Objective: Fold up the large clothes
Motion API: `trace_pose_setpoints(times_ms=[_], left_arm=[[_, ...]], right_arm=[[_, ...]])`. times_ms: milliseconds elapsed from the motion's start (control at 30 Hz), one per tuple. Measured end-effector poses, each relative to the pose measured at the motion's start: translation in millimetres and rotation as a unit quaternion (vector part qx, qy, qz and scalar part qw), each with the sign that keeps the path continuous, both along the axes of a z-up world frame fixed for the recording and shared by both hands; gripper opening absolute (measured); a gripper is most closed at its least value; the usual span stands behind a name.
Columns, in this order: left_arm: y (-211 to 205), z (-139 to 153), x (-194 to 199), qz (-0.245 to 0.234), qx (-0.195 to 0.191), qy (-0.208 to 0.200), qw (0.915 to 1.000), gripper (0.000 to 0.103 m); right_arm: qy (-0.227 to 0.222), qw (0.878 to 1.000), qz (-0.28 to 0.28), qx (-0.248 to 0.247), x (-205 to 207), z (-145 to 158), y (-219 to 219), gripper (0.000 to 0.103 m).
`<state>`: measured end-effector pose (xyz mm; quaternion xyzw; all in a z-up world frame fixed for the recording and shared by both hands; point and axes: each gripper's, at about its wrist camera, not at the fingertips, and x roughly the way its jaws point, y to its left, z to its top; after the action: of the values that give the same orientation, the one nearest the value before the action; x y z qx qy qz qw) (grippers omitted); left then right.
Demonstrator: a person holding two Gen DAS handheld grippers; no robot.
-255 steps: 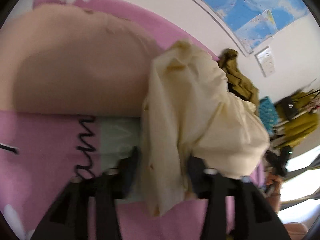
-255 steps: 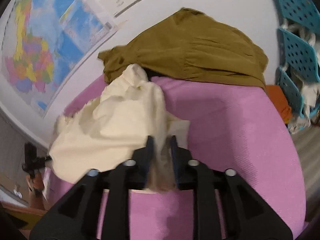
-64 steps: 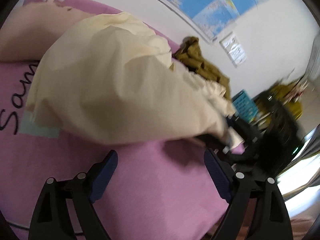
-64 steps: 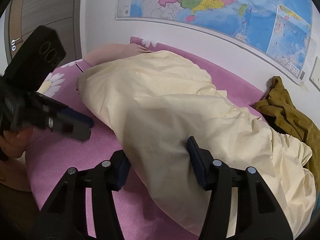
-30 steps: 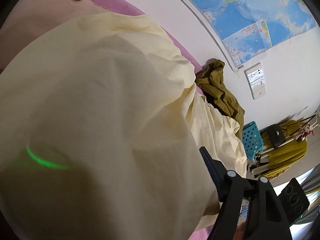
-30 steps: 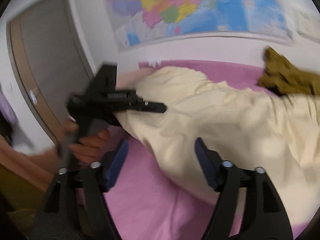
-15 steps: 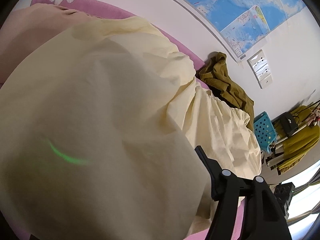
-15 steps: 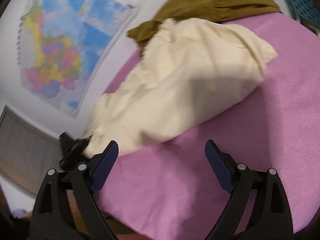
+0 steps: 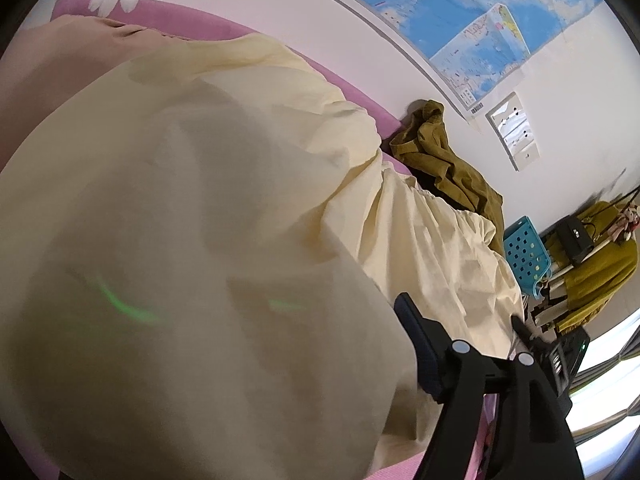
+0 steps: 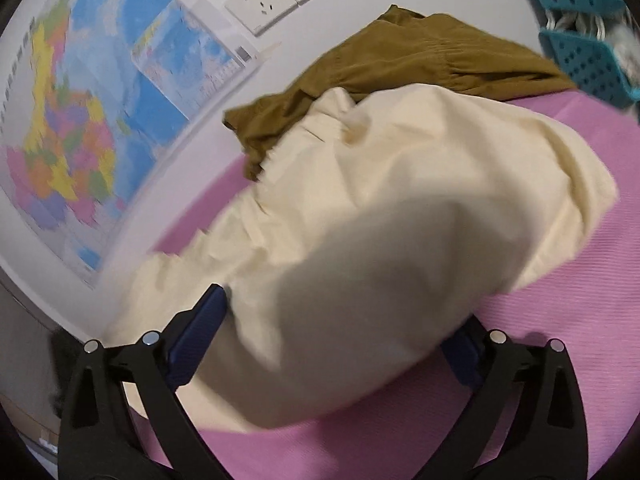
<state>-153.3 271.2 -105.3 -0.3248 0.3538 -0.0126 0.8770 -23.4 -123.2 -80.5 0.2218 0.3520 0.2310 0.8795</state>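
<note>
A large pale cream cotton garment (image 10: 392, 216) lies rumpled across a pink-purple bed (image 10: 580, 320), filling the middle of the right wrist view. The right gripper (image 10: 340, 332) has its fingers spread wide, one at 8 o'clock and one at 4 o'clock, with the cloth bulging between them. The garment drapes over the left gripper (image 9: 436, 356), hiding one finger, so its spread cannot be told; an olive-brown crumpled garment (image 9: 448, 164) lies at 1 o'clock.

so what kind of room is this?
Likely a bedroom or dorm room: a pink bedsheet under the cream garment, a wall map beside wall sockets, and teal storage baskets.
</note>
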Motion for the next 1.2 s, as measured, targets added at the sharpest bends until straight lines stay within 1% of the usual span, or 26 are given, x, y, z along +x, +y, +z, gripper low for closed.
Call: trace_pose_setpoints(times_ms=[67, 133, 167, 200, 233, 267, 300, 367, 400, 467, 500, 533, 567, 600, 633, 667, 733, 800, 967, 1000, 1067, 1200], left_arm=[[0.4, 0.2, 0.6, -0.004, -0.001, 0.0, 1.0, 0.075], [0.2, 0.5, 1.4, -0.009, -0.003, 0.0, 1.0, 0.08], [-0.8, 1.0, 2.5, -0.012, -0.002, 0.0, 0.9999, 0.081], [-2.6, 1.8, 4.0, -0.014, 0.001, -0.001, 0.9999, 0.085], [-4.5, 2.5, 5.7, -0.016, 0.003, -0.001, 0.9999, 0.088], [-5.6, 3.0, 6.5, -0.016, 0.004, -0.002, 0.9999, 0.09], [-7.5, 3.7, 8.0, -0.015, 0.007, -0.002, 0.9999, 0.093], [-12.3, 5.2, 12.3, -0.019, 0.019, 0.002, 0.9996, 0.096], [-15.4, 6.2, 14.8, -0.02, 0.032, 0.006, 0.9993, 0.096], [-17.6, 6.8, 18.2, -0.019, 0.043, 0.009, 0.9989, 0.096], [-17.0, 6.4, 19.7, -0.017, 0.043, 0.008, 0.9989, 0.096], [-16.1, 6.3, 21.2, -0.017, 0.043, 0.007, 0.9989, 0.096], [-15.2, 6.7, 23.0, -0.014, 0.043, 0.009, 0.9989, 0.095], [-14.6, 7.0, 24.1, -0.007, 0.047, 0.013, 0.9988, 0.089], [-14.1, 7.2, 25.1, 0.003, 0.055, 0.02, 0.9983, 0.08], [-13.2, 7.3, 25.0, 0.008, 0.061, 0.025, 0.9978, 0.077], [-10.2, 7.3, 24.3, 0.017, 0.064, 0.033, 0.9973, 0.064], [-8.2, 7.0, 23.4, 0.019, 0.062, 0.034, 0.9973, 0.06], [-9.0, 6.5, 22.6, 0.022, 0.072, 0.034, 0.9966, 0.059], [-9.4, 6.5, 22.8, 0.022, 0.074, 0.034, 0.9964, 0.058], [-9.4, 6.8, 22.7, 0.022, 0.076, 0.034, 0.9963, 0.058], [-8.9, 6.5, 22.9, 0.021, 0.075, 0.034, 0.9964, 0.058]], right_arm=[[-0.007, 0.999, 0.016, 0.048, 2.3, 1.6, -8.9, 0.094], [0.004, 0.994, 0.016, 0.106, 7.1, -2.6, -23.3, 0.087], [0.011, 0.994, 0.016, 0.112, 9.6, -3.8, -25.5, 0.084], [0.017, 0.995, 0.016, 0.097, 11.1, -3.2, -23.9, 0.08], [0.021, 0.996, 0.02, 0.079, 11.8, -2.2, -20.1, 0.08], [0.023, 0.998, 0.023, 0.057, 13.0, -1.5, -14.5, 0.08], [0.025, 0.998, 0.026, 0.05, 13.9, -1.0, -11.2, 0.08], [0.028, 0.998, 0.03, 0.053, 17.9, -0.8, -8.0, 0.081], [0.027, 0.997, 0.03, 0.06, 20.7, -1.0, -7.0, 0.081], [0.022, 0.997, 0.036, 0.064, 24.8, -2.2, -3.8, 0.081], [0.019, 0.997, 0.039, 0.059, 26.7, -2.2, -0.7, 0.081], [0.018, 0.998, 0.041, 0.045, 29.8, -1.9, 4.8, 0.081], [0.019, 0.998, 0.04, 0.032, 31.1, -1.5, 9.1, 0.08], [0.021, 0.999, 0.037, 0.026, 32.6, -1.9, 11.8, 0.077], [0.022, 0.999, 0.037, 0.027, 33.7, -2.9, 12.3, 0.072], [0.023, 0.999, 0.037, 0.027, 33.7, -3.5, 12.0, 0.068], [0.03, 0.998, 0.04, 0.043, 34.4, -6.1, 6.1, 0.054], [0.039, 0.996, 0.046, 0.061, 35.9, -9.3, 0.0, 0.05], [0.047, 0.994, 0.058, 0.077, 39.6, -11.7, -1.9, 0.051], [0.049, 0.994, 0.063, 0.081, 40.4, -11.1, -1.3, 0.054], [0.051, 0.994, 0.063, 0.074, 41.2, -9.2, 1.6, 0.055], [0.036, 0.996, 0.061, 0.055, 37.7, -6.0, 6.4, 0.046]])
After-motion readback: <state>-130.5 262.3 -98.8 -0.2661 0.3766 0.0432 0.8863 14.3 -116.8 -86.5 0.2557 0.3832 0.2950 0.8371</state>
